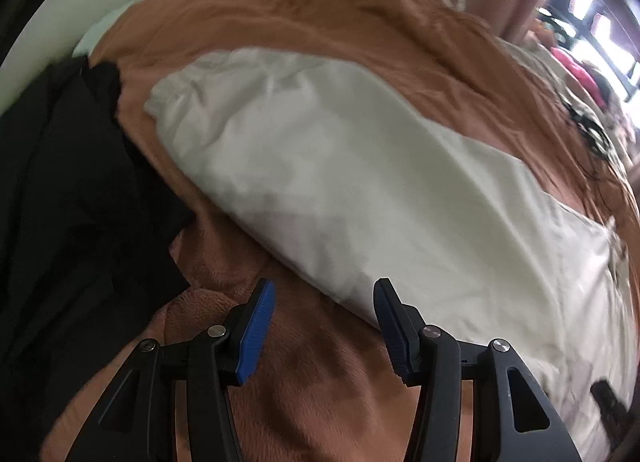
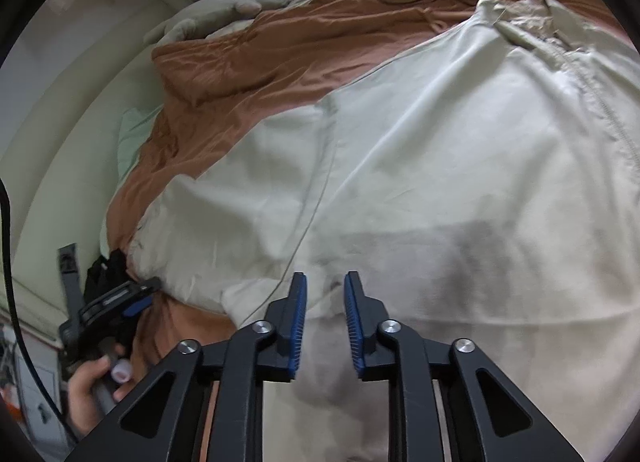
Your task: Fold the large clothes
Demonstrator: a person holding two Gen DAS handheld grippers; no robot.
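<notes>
Right wrist view shows the cream jacket (image 2: 420, 165) spread unfolded on the bed's brown blanket (image 2: 256, 61), right gripper (image 2: 325, 302) narrowly parted and empty, left gripper (image 1: 323, 314) wide and empty: folding barely begun.

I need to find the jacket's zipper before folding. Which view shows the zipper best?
The right wrist view: the zipper runs down the cream jacket below the collar. The left wrist view shows only a blurred sleeve and body of the jacket, no zipper visible.
</notes>
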